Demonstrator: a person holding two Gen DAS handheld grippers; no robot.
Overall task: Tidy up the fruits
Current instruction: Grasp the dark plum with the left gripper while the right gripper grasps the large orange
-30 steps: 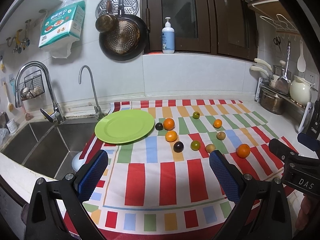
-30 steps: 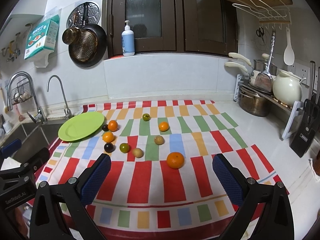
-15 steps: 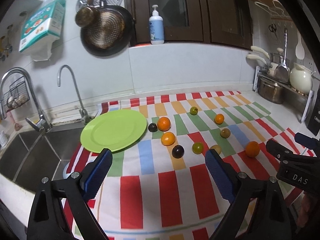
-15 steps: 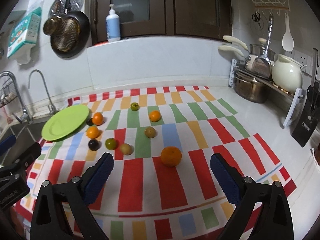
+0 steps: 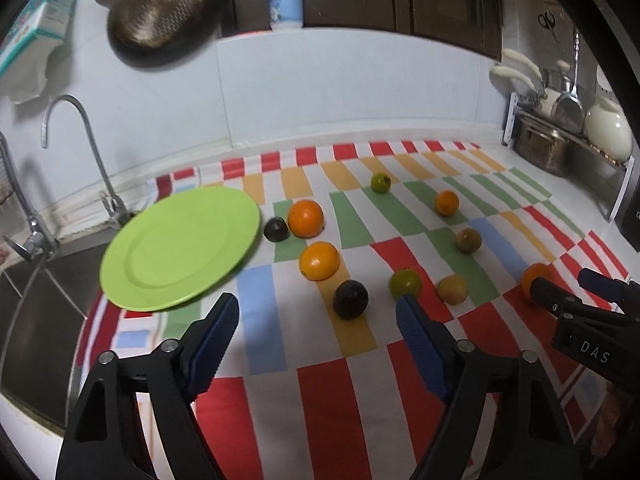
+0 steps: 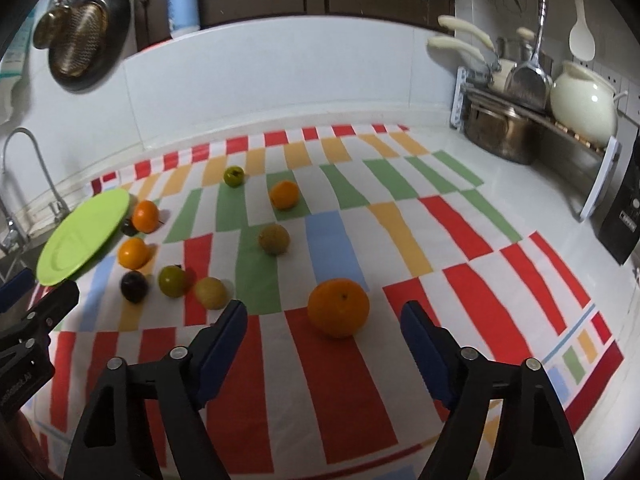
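Observation:
Several small fruits lie loose on a striped cloth (image 5: pixel 360 380). A green plate (image 5: pixel 176 248) sits at the cloth's left, by the sink. My left gripper (image 5: pixel 316 320) is open and empty, low over the cloth just short of a dark fruit (image 5: pixel 350 299) and an orange (image 5: pixel 319 261). My right gripper (image 6: pixel 324 328) is open and empty, with a large orange (image 6: pixel 338 307) lying just ahead between its fingers. That orange shows in the left wrist view (image 5: pixel 534 276), partly behind the right gripper.
A sink (image 5: pixel 36 320) with two taps (image 5: pixel 80 148) lies left of the plate. A rack with a steel pot (image 6: pixel 504 132) and a cream kettle (image 6: pixel 584 100) stands at the right. A black knife block (image 6: pixel 624 216) is at the far right edge.
Both grippers have moved forward and lower toward the fruits. The large orange now lies close between the right gripper's fingers. Both stay open.

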